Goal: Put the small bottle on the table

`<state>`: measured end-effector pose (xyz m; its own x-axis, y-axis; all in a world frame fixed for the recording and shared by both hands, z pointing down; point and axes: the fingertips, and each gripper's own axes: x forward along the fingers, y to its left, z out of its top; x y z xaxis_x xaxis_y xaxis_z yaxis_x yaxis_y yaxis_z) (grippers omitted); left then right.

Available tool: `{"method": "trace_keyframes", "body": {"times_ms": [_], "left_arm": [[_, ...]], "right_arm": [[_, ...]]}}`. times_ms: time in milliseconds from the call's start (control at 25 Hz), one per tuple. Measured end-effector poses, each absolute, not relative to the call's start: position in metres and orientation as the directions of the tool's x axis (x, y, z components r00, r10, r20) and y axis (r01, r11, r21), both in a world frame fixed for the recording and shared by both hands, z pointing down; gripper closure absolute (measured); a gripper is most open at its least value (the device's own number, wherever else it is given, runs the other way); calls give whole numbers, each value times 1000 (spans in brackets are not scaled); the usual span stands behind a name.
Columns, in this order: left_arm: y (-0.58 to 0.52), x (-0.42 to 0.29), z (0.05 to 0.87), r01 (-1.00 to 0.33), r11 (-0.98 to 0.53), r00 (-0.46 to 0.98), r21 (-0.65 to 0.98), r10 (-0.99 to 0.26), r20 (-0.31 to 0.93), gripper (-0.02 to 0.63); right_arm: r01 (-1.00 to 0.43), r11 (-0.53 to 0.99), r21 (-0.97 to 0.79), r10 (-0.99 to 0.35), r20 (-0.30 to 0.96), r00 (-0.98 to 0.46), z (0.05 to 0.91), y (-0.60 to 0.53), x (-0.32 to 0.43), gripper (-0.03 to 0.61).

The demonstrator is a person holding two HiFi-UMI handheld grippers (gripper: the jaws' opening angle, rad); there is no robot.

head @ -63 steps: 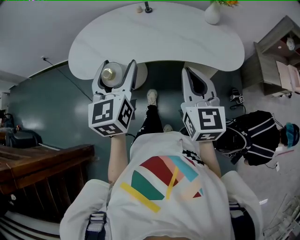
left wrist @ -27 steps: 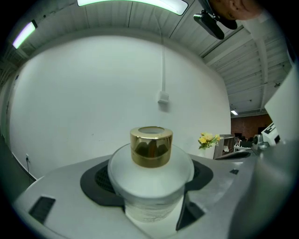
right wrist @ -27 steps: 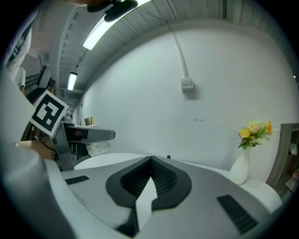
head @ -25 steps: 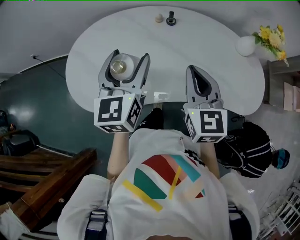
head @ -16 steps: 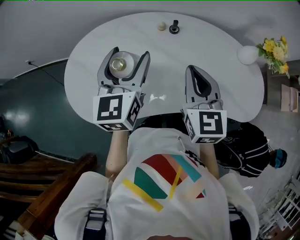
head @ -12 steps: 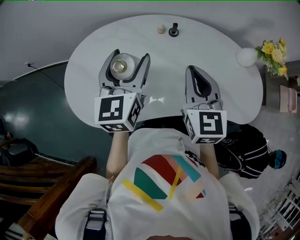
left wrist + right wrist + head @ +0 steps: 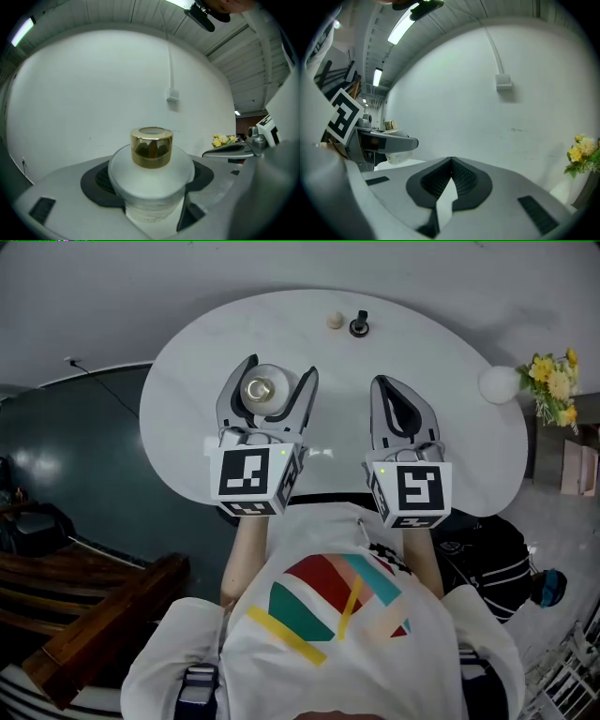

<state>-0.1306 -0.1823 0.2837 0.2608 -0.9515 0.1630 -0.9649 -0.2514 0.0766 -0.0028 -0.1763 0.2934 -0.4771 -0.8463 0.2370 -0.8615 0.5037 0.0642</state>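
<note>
Both grippers now hang over the table (image 7: 187,390) at frame centre, no longer over floor; left gripper (image 7: 280,368) clamps the small bottle (image 7: 262,390) upright; right gripper (image 7: 382,382) is pinched closed, empty; lowering likely comes next.

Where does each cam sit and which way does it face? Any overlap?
Head view: on the person's head, steeply down at the table; shows shirt, forearms, left gripper holding the small bottle, right gripper.
Left gripper view: rides that gripper, along its jaws toward a white wall; jaws clamp the bottle.
Right gripper view: same, along shut, empty jaws toward the wall.
Shared: both gripper views catch the yellow flowers and the other gripper.
</note>
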Motion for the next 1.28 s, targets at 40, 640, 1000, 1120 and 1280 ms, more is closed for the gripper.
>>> {"method": "trace_keyframes", "body": {"times_ms": [40,640,1000,1120,1280], "left_arm": [[-184,-130,284,-967,-245,254,75,-953,163,270],[-204,-124,292,-979,-198,202,39,-959,197,270],[-222,-116,303,-980,-200,199,19,-951,237,270],[-231,-118,312,-981,-195,192,13,-945,266,270],[-242,-124,318,-980,-197,187,-5,-940,285,270]], "right_arm": [[-856,512,66,-842,233,-486,293,-179,-4,568],[-834,548,64,-821,230,-522,294,-207,3,568],[-838,544,42,-819,244,-519,301,-215,13,567],[-845,534,29,-821,254,-511,306,-217,19,568],[-855,518,20,-829,256,-497,307,-220,23,568]]}}
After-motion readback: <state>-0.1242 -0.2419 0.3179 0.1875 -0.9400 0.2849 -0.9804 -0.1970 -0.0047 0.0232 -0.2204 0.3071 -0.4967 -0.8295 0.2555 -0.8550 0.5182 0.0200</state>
